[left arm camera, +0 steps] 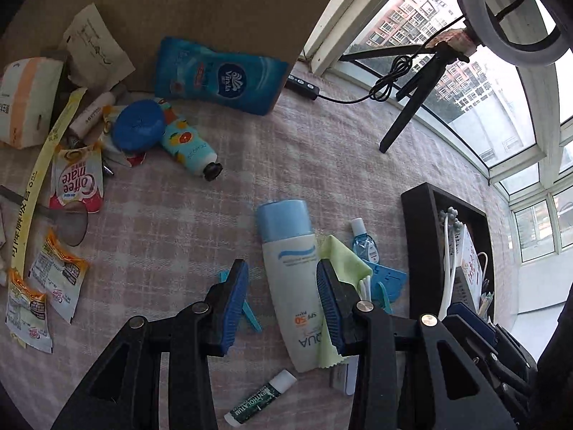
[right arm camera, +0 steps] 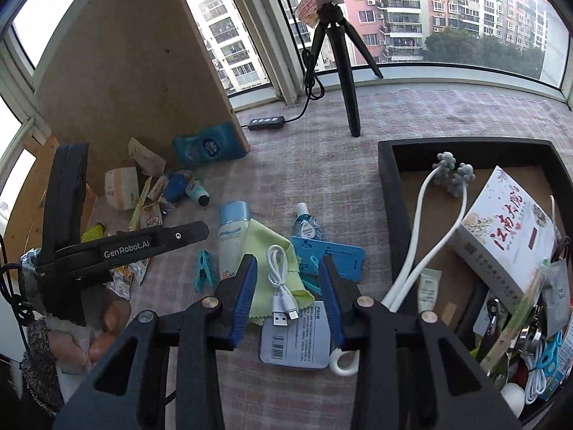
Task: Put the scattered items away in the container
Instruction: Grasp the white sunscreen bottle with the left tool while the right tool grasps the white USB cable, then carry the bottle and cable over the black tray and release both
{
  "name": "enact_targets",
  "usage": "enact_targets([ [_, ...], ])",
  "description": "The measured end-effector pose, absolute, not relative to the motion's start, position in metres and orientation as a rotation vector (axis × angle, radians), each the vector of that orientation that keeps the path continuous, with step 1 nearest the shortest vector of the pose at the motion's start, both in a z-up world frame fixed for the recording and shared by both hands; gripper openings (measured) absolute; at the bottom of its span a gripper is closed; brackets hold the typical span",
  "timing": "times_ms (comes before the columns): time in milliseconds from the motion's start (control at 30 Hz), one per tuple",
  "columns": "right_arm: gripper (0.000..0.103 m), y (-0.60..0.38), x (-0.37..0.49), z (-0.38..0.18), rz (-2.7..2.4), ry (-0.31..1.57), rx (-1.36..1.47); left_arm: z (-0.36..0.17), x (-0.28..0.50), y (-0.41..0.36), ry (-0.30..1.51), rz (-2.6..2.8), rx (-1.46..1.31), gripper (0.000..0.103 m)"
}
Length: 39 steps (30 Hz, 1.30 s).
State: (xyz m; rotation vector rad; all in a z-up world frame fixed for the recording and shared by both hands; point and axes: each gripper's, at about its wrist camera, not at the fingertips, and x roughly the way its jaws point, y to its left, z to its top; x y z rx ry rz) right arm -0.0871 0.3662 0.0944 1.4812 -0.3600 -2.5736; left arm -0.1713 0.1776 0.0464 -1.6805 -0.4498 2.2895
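My left gripper (left arm camera: 283, 268) is open, its blue pads on either side of a white sunscreen bottle (left arm camera: 292, 279) with a pale blue cap that lies on the pink checked cloth. My right gripper (right arm camera: 288, 265) is open over a coiled white USB cable (right arm camera: 281, 283) that lies on a yellow-green cloth (right arm camera: 261, 247). The dark container (right arm camera: 386, 186) stands at the right and holds a book (right arm camera: 508, 236), a white cable and several small items. It also shows in the left wrist view (left arm camera: 415, 236).
A lip balm stick (left arm camera: 261, 401), blue clip (right arm camera: 204, 268), sanitizer bottle (right arm camera: 304, 222), blue stand (right arm camera: 333, 254) and white label card (right arm camera: 297, 337) lie nearby. Tissue pack (left arm camera: 218, 75), hand cream tube (left arm camera: 186, 143), Coffee mate sachets (left arm camera: 77, 182) lie at the left. A tripod (right arm camera: 340, 57) stands behind.
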Motion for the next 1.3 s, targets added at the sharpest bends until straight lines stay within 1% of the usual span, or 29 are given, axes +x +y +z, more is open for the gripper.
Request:
enact_targets([
  [100, 0.028, 0.354, -0.096, 0.078, -2.532, -0.317, 1.535, 0.031, -0.171, 0.179, -0.449, 2.266, -1.715, 0.037],
  [200, 0.026, 0.347, -0.102, 0.063, -2.504, -0.298, 1.584, 0.021, -0.169, 0.182, -0.456, 2.262, -1.712, 0.035],
  [400, 0.026, 0.343, -0.107, 0.049, -2.486, -0.268, 1.636, 0.017, -0.171, 0.188, -0.446, 2.244, -1.694, 0.036],
  [467, 0.026, 0.342, -0.108, 0.045, -2.48, -0.256, 1.65, 0.016, -0.171, 0.191, -0.443, 2.228, -1.696, 0.038],
  [567, 0.026, 0.34, -0.109, 0.04, -2.475, -0.24, 1.661, 0.014, -0.17, 0.2, -0.418, 2.215, -1.7, 0.039],
  [633, 0.023, 0.34, -0.109, 0.037, -2.473, -0.237, 1.664, 0.013, -0.171, 0.206, -0.403, 2.208, -1.702, 0.039],
  [733, 0.022, 0.339, -0.109, 0.034, -2.469, -0.237, 1.675, 0.009, -0.171, 0.212, -0.394, 2.196, -1.71, 0.037],
  [833, 0.021, 0.339, -0.109, 0.03, -2.468, -0.237, 1.696, 0.01, -0.172, 0.22, -0.347, 2.209, -1.707, 0.037],
  [900, 0.02, 0.34, -0.109, 0.029, -2.472, -0.236, 1.706, 0.009, -0.173, 0.222, -0.356, 2.214, -1.706, 0.038],
  [1033, 0.019, 0.347, -0.108, 0.032, -2.486, -0.28, 1.694, 0.01, -0.172, 0.219, -0.357, 2.24, -1.695, 0.037],
  [1300, 0.018, 0.359, -0.105, 0.036, -2.515, -0.332, 1.679, 0.017, -0.168, 0.183, -0.377, 2.305, -1.708, 0.037],
])
